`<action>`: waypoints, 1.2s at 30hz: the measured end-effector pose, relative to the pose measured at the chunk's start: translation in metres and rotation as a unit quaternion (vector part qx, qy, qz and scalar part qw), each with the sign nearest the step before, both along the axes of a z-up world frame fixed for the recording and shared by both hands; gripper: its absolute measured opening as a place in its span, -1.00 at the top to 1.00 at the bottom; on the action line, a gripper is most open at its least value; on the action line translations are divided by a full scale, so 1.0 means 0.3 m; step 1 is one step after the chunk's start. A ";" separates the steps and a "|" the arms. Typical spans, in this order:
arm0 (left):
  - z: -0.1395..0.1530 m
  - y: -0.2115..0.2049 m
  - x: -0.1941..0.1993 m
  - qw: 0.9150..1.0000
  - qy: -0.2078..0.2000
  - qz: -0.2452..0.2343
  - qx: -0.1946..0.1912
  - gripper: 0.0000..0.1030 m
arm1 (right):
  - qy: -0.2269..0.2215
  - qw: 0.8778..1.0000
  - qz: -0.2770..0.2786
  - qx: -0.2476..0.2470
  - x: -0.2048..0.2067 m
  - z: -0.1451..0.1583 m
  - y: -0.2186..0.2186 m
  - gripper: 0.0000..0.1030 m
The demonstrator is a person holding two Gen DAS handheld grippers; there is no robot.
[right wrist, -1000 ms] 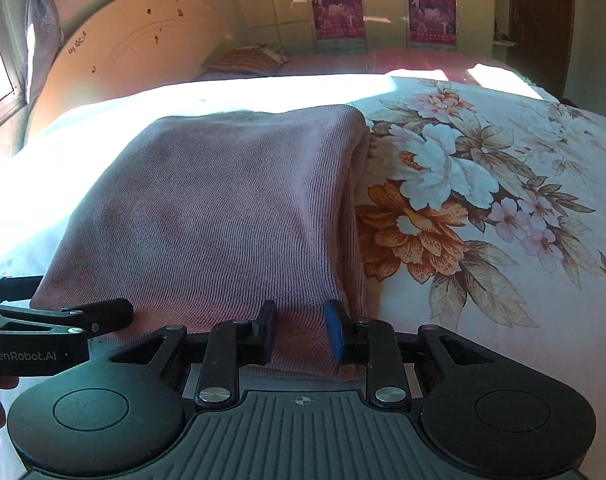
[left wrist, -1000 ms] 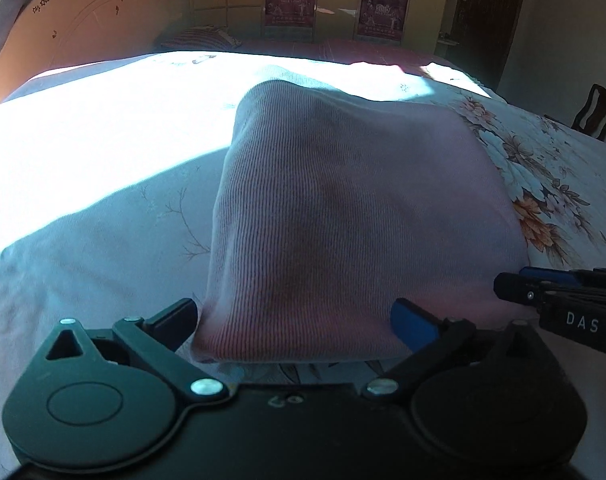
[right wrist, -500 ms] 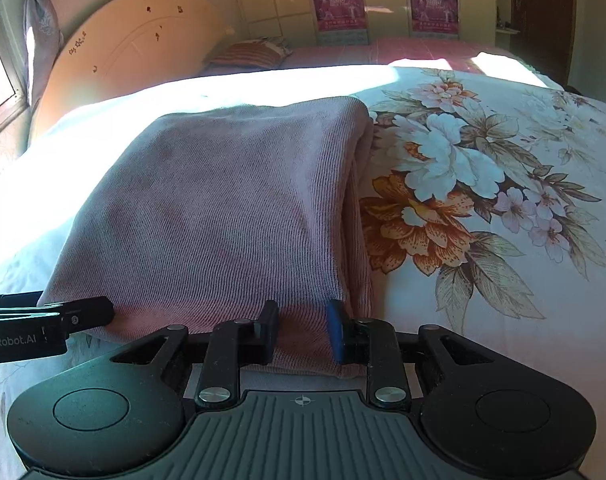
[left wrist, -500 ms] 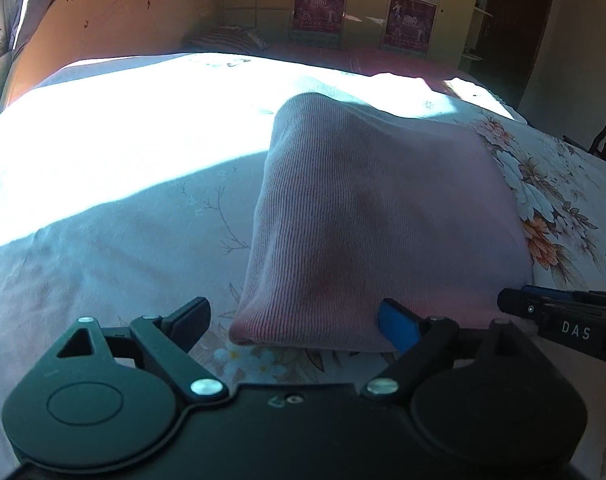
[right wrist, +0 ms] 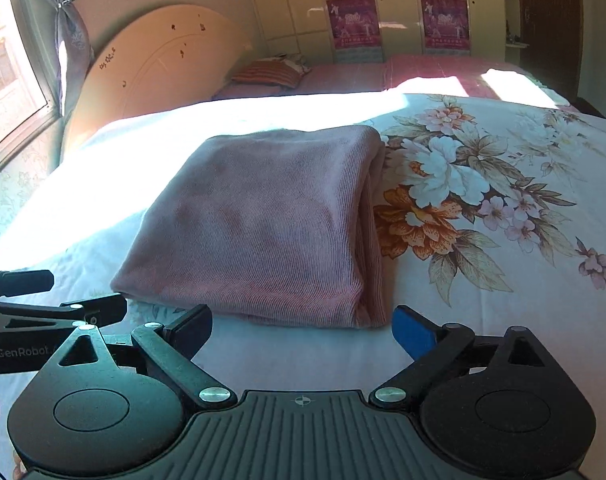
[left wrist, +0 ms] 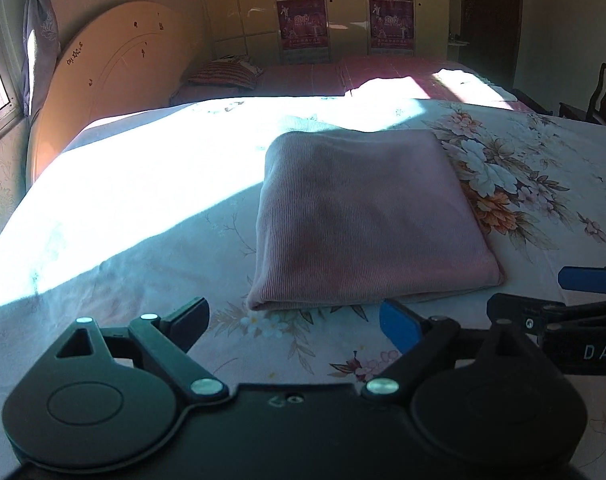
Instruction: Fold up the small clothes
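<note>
You are reading "DAS" in pale letters on the side of the right gripper [left wrist: 583,294] where it is poking in at the right edge of the left wrist view, and "GenRobot" on the side of the left gripper [right wrist: 55,294] where it is entering the right wrist view from the left; the rest of both markings is running out of frame or under the linkage. The posters [right wrist: 353,20] on the far wardrobe doors are carrying print too small to read. You are holding your left gripper [left wrist: 293,322] low and level over the floral bedsheet [left wrist: 523,208], its jaws spread wide and gripping nothing, the tips sitting just short of the near edge of the folded pink garment [left wrist: 367,216]. You are holding your right gripper [right wrist: 303,326] the same way, jaws wide apart and empty, tips just beside the garment's [right wrist: 263,224] near edge without touching it. The garment is lying folded into a neat rectangle flat on the bed, half in shade, between and just ahead of both grippers, with the orange and white flower print [right wrist: 423,200] beside its right edge.
</note>
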State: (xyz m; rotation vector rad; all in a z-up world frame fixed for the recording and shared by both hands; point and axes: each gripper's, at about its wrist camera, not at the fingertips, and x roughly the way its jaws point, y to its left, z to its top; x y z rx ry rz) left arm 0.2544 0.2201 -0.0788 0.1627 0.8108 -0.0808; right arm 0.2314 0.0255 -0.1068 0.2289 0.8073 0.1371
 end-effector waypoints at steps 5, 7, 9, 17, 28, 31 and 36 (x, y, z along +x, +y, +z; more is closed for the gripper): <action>0.137 -0.006 -0.191 0.999 -0.028 -0.004 -0.014 -0.85 | -0.020 0.999 0.001 0.028 -0.222 0.120 -0.025 -0.92; 0.182 -0.010 -0.285 0.999 -0.041 -0.003 -0.013 -0.87 | -0.025 0.999 -0.014 0.030 -0.312 0.176 -0.030 -1.00; 0.222 -0.012 -0.375 0.999 -0.048 0.004 -0.012 -0.90 | -0.024 0.999 -0.030 0.015 -0.397 0.232 -0.022 -1.00; 0.349 0.006 -0.656 0.996 -0.075 0.025 -0.035 -0.98 | -0.141 0.985 -0.062 -0.072 -0.746 0.453 0.033 -1.00; 0.413 0.024 -0.835 0.993 -0.103 0.040 -0.045 -0.98 | -0.179 0.977 -0.059 -0.103 -0.940 0.525 0.096 -1.00; 0.415 0.025 -0.845 0.992 -0.105 0.040 -0.048 -0.98 | -0.182 0.975 -0.060 -0.111 -0.966 0.524 0.096 -1.00; 0.412 0.024 -0.852 0.992 -0.108 0.040 -0.050 -0.98 | -0.181 0.975 -0.070 -0.111 -0.990 0.521 0.080 -1.00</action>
